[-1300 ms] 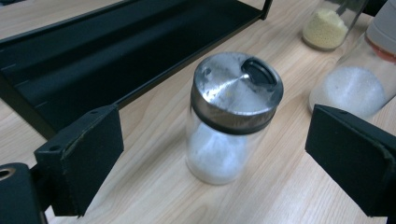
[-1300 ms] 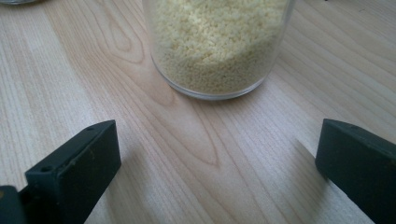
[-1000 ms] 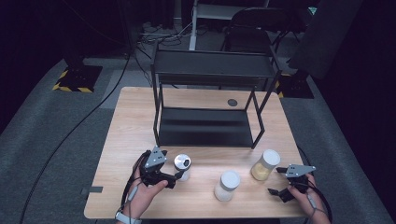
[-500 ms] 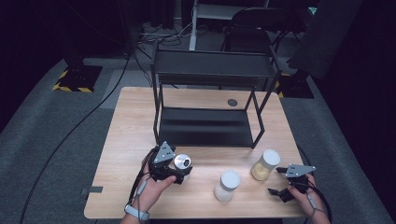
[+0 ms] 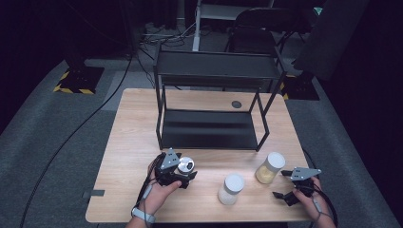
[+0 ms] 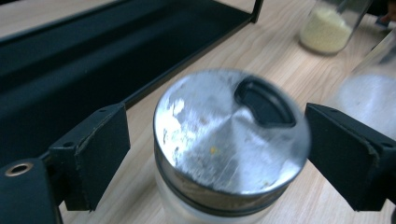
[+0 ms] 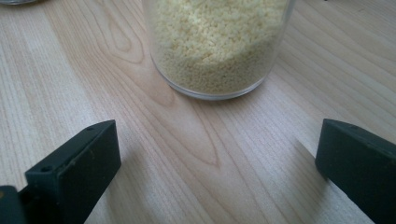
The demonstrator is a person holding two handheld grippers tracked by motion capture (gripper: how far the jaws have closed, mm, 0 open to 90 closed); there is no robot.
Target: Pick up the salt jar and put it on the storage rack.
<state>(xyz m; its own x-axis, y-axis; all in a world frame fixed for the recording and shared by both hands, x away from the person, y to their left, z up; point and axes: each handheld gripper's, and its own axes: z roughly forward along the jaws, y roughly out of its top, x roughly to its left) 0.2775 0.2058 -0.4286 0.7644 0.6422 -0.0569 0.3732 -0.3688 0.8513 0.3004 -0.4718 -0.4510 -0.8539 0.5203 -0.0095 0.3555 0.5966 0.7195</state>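
A small glass jar with a silver metal lid [image 5: 186, 165] stands on the wooden table [image 5: 128, 142] in front of the black shelf rack [image 5: 214, 128]. My left gripper [image 5: 186, 174] straddles it. In the left gripper view the lid [image 6: 224, 135] sits between the two black pads [image 6: 100, 149]; the jaws have just been closing, and a gap still shows at the left pad. My right gripper [image 5: 279, 184] rests open near the table's front right. It points at a jar of yellow grains [image 7: 217, 42] a short way ahead, and nothing is between its jaws.
A jar of white contents with a white lid [image 5: 231, 188] stands between the two grippers, and the yellow-grain jar [image 5: 270, 167] is to its right. The rack's lower shelf [image 6: 93, 56] lies just beyond the silver-lidded jar. A dark round disc [image 5: 236, 104] lies behind the rack.
My left gripper has moved right and down onto the silver-lidded jar, so its jaws now flank the lid and stand narrower. The right gripper and the other jars have stayed put.
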